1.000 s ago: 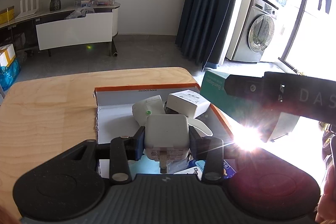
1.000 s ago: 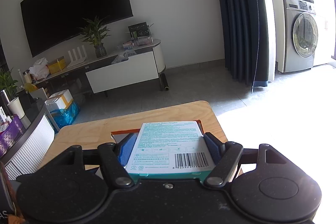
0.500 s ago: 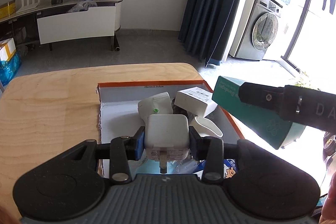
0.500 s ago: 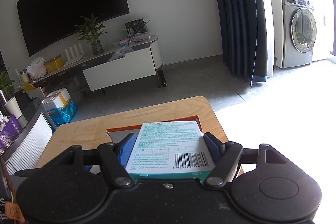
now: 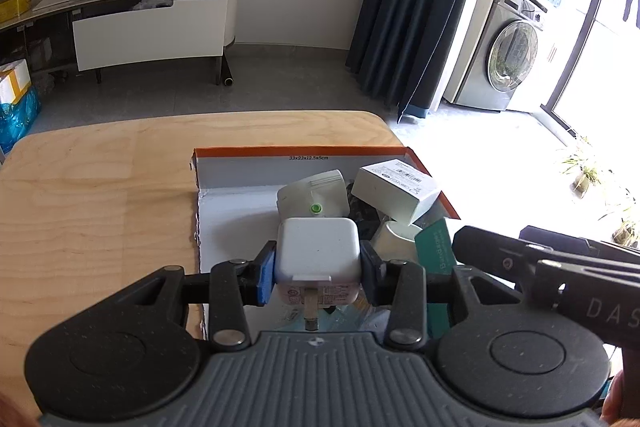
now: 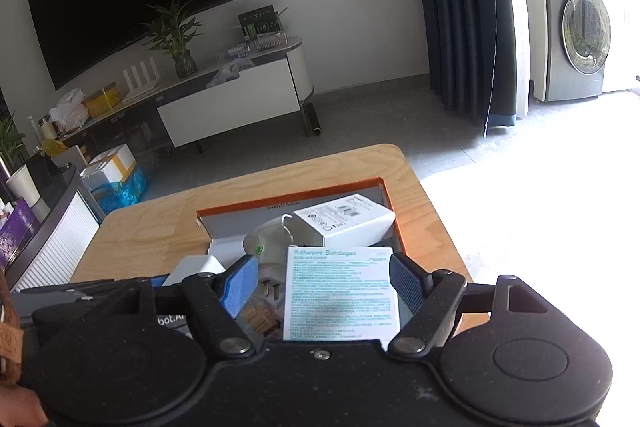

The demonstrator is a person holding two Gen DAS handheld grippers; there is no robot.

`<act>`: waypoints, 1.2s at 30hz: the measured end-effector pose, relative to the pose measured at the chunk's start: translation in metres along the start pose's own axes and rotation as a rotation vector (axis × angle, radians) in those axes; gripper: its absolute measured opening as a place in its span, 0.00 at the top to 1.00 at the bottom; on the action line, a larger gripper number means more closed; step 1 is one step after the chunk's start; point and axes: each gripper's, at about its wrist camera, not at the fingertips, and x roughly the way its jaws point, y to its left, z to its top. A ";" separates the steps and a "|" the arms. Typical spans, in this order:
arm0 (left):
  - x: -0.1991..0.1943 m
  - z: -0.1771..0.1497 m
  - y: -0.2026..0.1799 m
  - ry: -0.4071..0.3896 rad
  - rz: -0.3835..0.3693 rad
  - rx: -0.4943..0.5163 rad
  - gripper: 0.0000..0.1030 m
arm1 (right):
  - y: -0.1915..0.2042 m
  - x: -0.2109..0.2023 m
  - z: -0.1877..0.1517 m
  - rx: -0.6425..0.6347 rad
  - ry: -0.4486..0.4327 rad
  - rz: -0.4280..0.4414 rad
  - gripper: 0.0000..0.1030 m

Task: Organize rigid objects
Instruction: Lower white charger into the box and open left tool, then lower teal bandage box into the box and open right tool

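My left gripper (image 5: 318, 269) is shut on a white plug charger (image 5: 318, 251), held just above the near part of an orange-rimmed cardboard box (image 5: 300, 150) on the wooden table (image 5: 100, 195). My right gripper (image 6: 324, 271) is low over the box's right side and its jaws are opening. The teal adhesive bandage box (image 6: 340, 295) lies between them; the left pad (image 6: 242, 279) stands clear of it. From the left wrist, the bandage box (image 5: 436, 251) shows as a teal edge at the box's right wall.
Inside the box lie a white device with a green button (image 5: 312, 191), a white carton (image 5: 394, 187) and a white cup-like piece (image 5: 394, 239). The table's rounded far edge and right edge are close to the box. Bare wood spreads to the left.
The right gripper sank into the box with the bandage box, and its jaws widened so the left pad came off it. The left gripper still grips the charger over the box.
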 end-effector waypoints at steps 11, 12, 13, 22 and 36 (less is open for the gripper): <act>0.013 0.004 -0.001 0.021 -0.041 -0.014 0.59 | -0.018 -0.022 -0.004 0.055 -0.071 -0.007 0.14; 0.014 0.006 -0.002 0.019 -0.055 -0.017 0.59 | -0.019 -0.024 -0.005 0.055 -0.075 -0.003 0.14; 0.015 0.007 -0.003 0.017 -0.068 -0.021 0.59 | -0.019 -0.027 -0.006 0.054 -0.081 0.001 0.14; 0.009 0.008 0.000 -0.001 -0.083 -0.051 0.47 | -0.021 -0.035 -0.009 0.049 -0.102 0.001 0.13; -0.036 -0.009 -0.008 -0.018 0.038 0.007 0.11 | -0.011 -0.052 -0.020 -0.002 -0.094 0.003 0.09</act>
